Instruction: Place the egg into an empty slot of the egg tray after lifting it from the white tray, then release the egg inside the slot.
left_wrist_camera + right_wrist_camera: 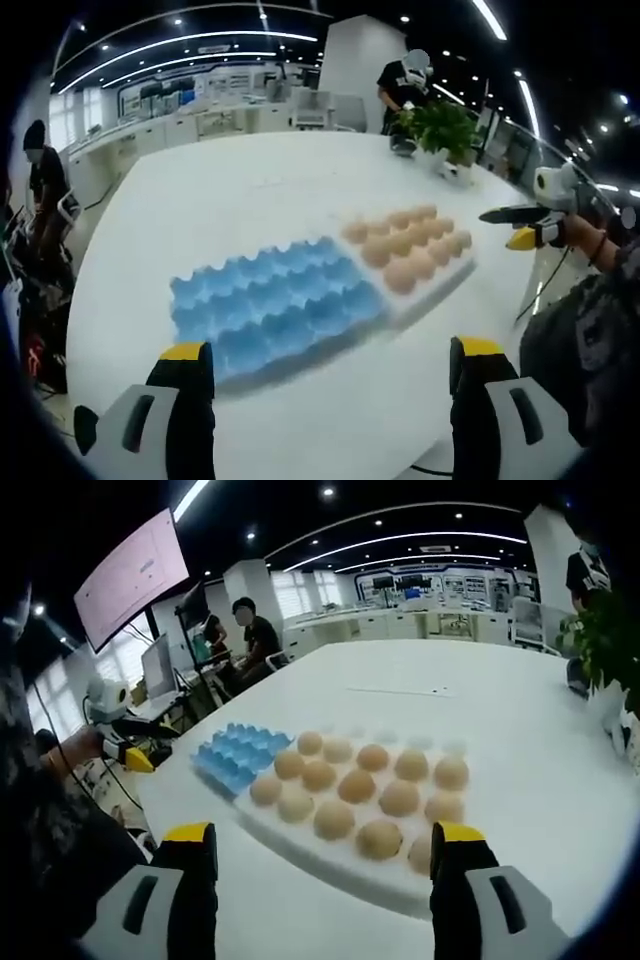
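Pre-pick: both grippers, left (330,400) and right (320,880), empty, jaws apart; next, close right on an egg (380,838) in white tray (300,845).

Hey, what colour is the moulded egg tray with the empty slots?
Blue. The blue moulded egg tray shows best in the left gripper view.

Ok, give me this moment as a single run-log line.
phase: before pickup | left gripper: open, empty | right gripper: open, empty, facing eggs | white tray: eggs in place | blue egg tray: empty
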`<action>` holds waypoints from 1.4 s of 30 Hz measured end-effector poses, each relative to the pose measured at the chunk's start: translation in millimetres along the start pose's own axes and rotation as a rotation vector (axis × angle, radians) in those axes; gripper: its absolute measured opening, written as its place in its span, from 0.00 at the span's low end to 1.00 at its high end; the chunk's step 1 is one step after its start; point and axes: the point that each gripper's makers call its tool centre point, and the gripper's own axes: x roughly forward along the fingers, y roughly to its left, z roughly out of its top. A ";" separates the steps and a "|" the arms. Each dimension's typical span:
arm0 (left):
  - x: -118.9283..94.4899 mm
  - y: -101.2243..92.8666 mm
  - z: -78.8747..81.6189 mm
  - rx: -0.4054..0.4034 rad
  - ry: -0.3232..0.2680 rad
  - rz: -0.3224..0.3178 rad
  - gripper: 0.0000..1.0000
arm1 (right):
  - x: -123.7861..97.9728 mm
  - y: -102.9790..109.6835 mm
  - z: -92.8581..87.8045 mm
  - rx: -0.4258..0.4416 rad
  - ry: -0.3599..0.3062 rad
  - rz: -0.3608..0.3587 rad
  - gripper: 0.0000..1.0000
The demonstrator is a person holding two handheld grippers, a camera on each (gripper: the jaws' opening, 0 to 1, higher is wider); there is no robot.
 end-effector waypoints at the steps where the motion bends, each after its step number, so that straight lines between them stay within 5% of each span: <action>1: -0.6 0.3 0.1 -0.002 0.000 0.002 1.00 | 0.8 0.2 -0.4 0.003 -0.001 0.003 0.91; 42: 7.4 4.5 -4.3 -0.007 0.008 -0.011 1.00 | 12.1 4.7 -7.8 -0.001 0.032 0.005 0.91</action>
